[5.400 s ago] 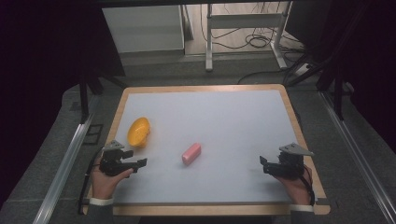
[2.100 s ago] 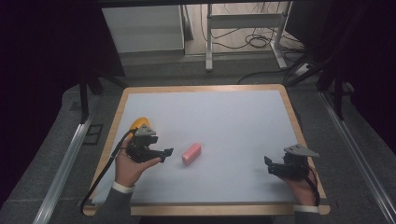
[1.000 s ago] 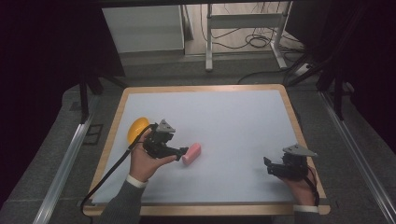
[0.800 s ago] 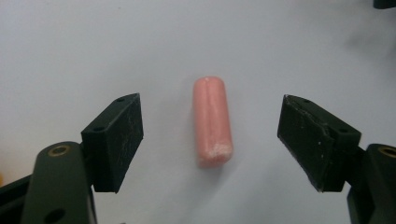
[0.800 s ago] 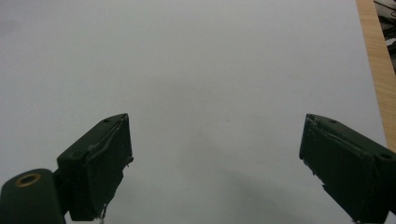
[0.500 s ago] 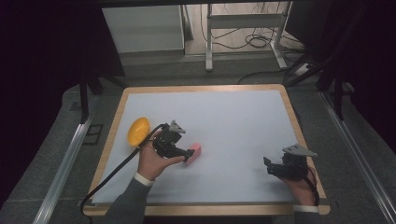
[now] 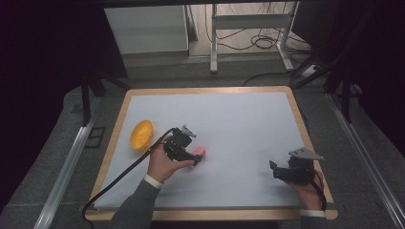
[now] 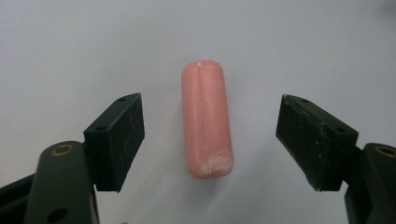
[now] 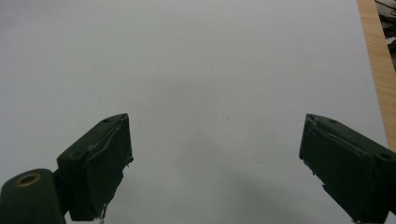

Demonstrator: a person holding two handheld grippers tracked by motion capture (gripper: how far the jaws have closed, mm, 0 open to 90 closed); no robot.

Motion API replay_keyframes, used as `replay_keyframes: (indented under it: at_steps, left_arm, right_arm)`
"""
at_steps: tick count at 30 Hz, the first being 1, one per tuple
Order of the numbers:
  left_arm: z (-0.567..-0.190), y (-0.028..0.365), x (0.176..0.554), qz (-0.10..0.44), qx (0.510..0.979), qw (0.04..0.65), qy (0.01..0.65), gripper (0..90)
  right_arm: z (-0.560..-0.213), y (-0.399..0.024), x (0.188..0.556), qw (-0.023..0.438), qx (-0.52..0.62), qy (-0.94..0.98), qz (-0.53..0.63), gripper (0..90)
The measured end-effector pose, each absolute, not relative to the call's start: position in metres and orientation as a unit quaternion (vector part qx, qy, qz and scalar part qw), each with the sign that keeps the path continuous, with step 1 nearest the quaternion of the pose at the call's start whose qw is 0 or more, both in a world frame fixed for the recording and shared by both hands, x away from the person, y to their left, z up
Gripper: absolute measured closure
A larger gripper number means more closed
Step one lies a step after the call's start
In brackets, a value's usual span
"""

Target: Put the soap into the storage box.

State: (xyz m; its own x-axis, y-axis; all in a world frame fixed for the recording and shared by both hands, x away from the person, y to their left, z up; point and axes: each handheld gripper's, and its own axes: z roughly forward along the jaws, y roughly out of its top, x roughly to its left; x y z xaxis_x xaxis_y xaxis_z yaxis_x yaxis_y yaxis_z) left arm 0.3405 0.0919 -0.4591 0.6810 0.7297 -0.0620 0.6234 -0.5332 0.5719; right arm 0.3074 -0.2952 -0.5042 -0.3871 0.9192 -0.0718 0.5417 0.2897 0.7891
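Two grippers are seen in the high view: the left gripper is held at centre-left, its hand angled toward the pink sausage, with a yellow bowl nearby at left; the right gripper is rested at lower right. In the left gripper view, wide-open jaws are set either side of the sausage, untouched. In the right gripper view, jaws are spread wide over the white table, nothing held.

Pale pink sausage, yellow-orange bowl, black grippers, white table mat with light wood rim
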Motion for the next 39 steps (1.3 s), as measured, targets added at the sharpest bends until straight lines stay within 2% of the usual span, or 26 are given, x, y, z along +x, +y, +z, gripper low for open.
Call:
replay_keyframes:
  at_steps: [16,28,33,39]
  left_arm:
    - [-0.476,0.084,0.356,0.076,0.87,0.267,0.408,29.5]
    - [-0.491,0.078,0.364,0.061,0.871,0.254,0.415,36.8]
    - [-0.497,0.075,0.365,0.054,0.874,0.246,0.417,44.9]
    - [-0.499,0.073,0.363,0.055,0.876,0.244,0.413,58.8]
  right_arm:
    - [-0.506,-0.294,0.308,0.27,0.484,0.757,0.346,9.1]
    - [-0.506,-0.296,0.308,0.271,0.485,0.756,0.346,9.1]
    - [-0.506,-0.296,0.308,0.271,0.485,0.756,0.345,9.1]
    - [-0.506,-0.296,0.309,0.272,0.485,0.757,0.344,9.1]
